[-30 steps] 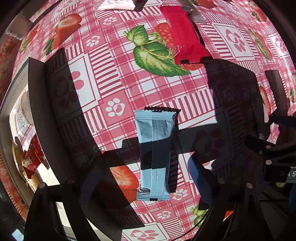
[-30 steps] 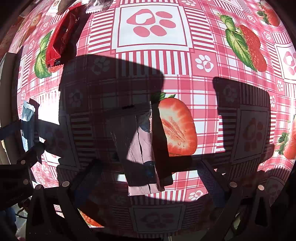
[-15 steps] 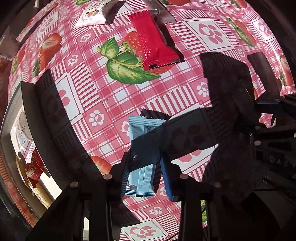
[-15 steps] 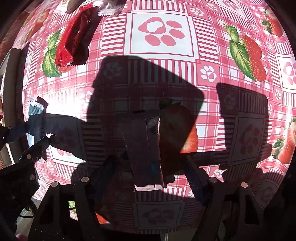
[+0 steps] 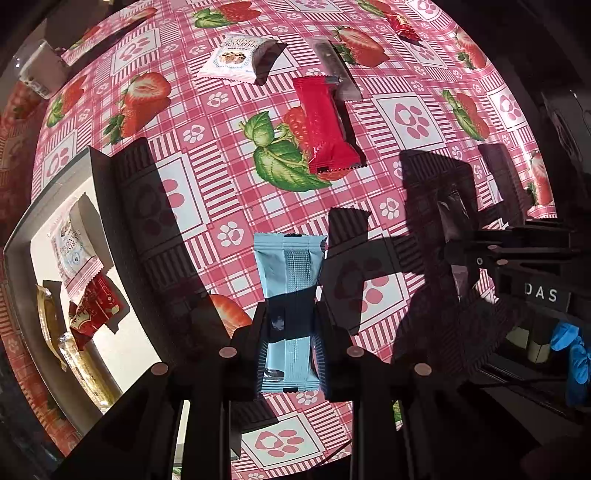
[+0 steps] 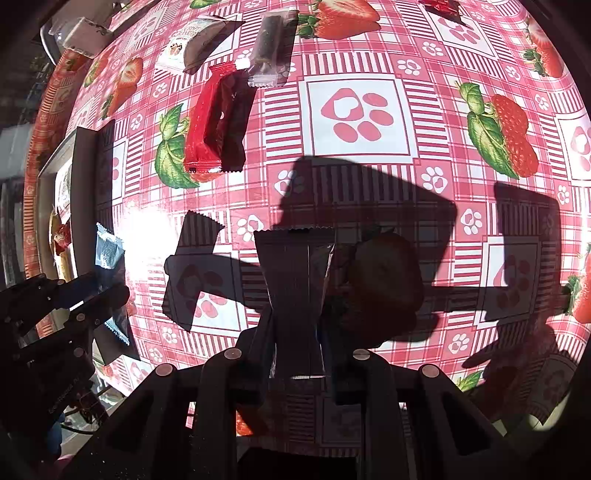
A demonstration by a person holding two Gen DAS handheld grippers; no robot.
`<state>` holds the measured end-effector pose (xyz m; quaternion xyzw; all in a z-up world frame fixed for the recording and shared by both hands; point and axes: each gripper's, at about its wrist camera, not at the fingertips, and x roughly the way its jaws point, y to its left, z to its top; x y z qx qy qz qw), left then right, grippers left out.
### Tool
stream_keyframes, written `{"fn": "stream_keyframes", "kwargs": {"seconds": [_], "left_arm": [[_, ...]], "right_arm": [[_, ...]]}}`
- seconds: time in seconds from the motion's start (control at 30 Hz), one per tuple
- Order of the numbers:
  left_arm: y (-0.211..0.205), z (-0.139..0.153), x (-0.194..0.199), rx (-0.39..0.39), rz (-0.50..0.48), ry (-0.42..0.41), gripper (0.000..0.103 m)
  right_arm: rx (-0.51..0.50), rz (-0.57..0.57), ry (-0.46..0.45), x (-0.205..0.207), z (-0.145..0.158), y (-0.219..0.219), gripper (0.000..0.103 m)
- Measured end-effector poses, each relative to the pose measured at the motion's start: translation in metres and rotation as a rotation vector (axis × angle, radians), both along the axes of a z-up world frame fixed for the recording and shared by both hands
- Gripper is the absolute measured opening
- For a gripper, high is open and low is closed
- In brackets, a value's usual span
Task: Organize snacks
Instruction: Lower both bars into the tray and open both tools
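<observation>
At the tabletop's left edge sits the tray [image 5: 22, 236], and only the left wrist view opens it up: three, maybe four packets inside, a white one, a red one and a yellowish one I can make out. Moving right, the left gripper [image 5: 290, 332] has its pads pressed on the light blue snack bar [image 5: 288, 266], the bar's shadow lying apart from it on the strawberry tablecloth [image 5: 221, 177]. Toward the far edge lie three loose packets: a white cranberry packet [image 5: 232, 57], a red bar [image 5: 321, 125] and a dark bar in clear wrap [image 5: 334, 66] touching the red one's far end. Further right, the right gripper [image 6: 295, 332] has just been closing and its pads now pinch a shadowed bar [image 6: 295, 273]; only its own view shows that grip head-on, while the left view catches it side-on. A small red sweet [image 6: 441, 5] sits at the far edge. A blue-gloved hand [image 5: 574, 354] shows at the right, in the left view alone.
</observation>
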<state>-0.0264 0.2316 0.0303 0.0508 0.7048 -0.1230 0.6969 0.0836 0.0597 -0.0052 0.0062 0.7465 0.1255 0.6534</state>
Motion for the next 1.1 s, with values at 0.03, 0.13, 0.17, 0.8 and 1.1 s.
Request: {"fn": "stream_keyframes", "kwargs": {"seconds": [0.03,0.13,0.17,0.8,1.1], "left_arm": [[0.002,0.004,-0.001,-0.005,0.005,-0.006,0.025],[0.015,0.016,-0.004,-0.018,0.021,-0.031,0.025],[0.019,0.020,-0.004,-0.018,0.027,-0.040,0.025],[0.145,0.041,-0.041,0.007,0.298,-0.100,0.025],[0.195,0.024,-0.065,0.035,0.395,-0.046,0.025]], "right_arm": [[0.006,0.001,-0.002,0.002,0.004,0.003,0.024],[0.020,0.016,-0.017,0.005,0.017,0.016,0.024],[0.025,0.024,-0.022,0.006,0.021,0.022,0.024],[0.121,0.303,-0.081,-0.010,0.056,0.173,0.024],[0.157,0.407,-0.046,-0.031,0.052,0.235,0.024]]}}
